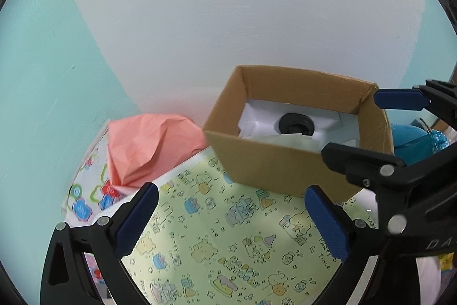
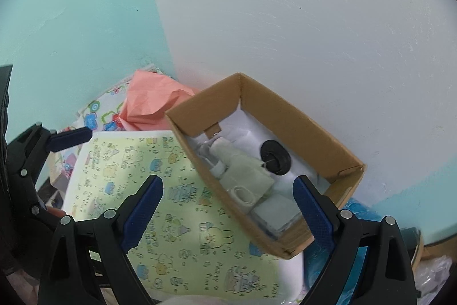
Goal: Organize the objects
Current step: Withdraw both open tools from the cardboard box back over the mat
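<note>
A brown cardboard box (image 1: 297,159) is seen standing open by the white wall (image 1: 228,19). Inside the box a round black part (image 1: 297,124) is seen lying on white paper (image 1: 257,119). In the right wrist view more things are seen in the box: a pale folded cloth (image 2: 248,170), a small white ring (image 2: 242,194) and a flat grey packet (image 2: 274,212). The black part is seen there too, near the far wall of the box.

The box is set on the back corner of a yellow sheet (image 1: 217,236) with little cartoon animals printed on it (the words "party time" can be read). A crumpled pink paper (image 1: 148,147) is seen just beside the box, against the green wall (image 1: 42,76). A white sheet with bright flowers (image 1: 85,199) is seen under the pink paper. Something blue (image 1: 411,142) is seen on the other side of the box.

The left gripper (image 1: 228,222) is held above the yellow sheet with its blue fingers wide apart, and nothing is held between them. The right gripper (image 2: 228,207) is held wide apart as well, over the near end of the box, and nothing is gripped.
</note>
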The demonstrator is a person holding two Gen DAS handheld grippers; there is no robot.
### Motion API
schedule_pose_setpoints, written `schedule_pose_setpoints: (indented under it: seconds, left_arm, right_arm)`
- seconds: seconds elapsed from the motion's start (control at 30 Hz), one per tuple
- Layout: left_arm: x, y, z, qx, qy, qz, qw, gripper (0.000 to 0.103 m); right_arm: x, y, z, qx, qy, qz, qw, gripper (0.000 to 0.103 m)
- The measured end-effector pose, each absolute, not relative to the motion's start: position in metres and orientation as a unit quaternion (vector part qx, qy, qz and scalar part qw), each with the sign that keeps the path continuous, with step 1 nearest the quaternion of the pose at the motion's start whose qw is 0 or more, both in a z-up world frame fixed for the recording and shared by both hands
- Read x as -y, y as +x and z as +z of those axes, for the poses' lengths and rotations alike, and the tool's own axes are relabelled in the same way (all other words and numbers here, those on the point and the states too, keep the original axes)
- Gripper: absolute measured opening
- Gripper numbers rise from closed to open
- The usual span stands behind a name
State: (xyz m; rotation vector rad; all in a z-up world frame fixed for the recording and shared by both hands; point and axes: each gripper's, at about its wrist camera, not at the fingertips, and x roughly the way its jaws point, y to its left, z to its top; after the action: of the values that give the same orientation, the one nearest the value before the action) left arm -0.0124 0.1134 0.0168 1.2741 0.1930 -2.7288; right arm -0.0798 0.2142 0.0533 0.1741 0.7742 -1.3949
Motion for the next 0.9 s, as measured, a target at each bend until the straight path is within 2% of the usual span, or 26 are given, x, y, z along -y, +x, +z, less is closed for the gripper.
schedule_pose_setpoints:
  seconds: [0.9]
  left_arm:
    - [-0.053,0.091,0.002,-0.188,0.348,-0.899,0.188,0.103]
  right_arm:
    - [-0.243,-0.035,0.02,-0.336,0.044,-0.638,0.691,0.094]
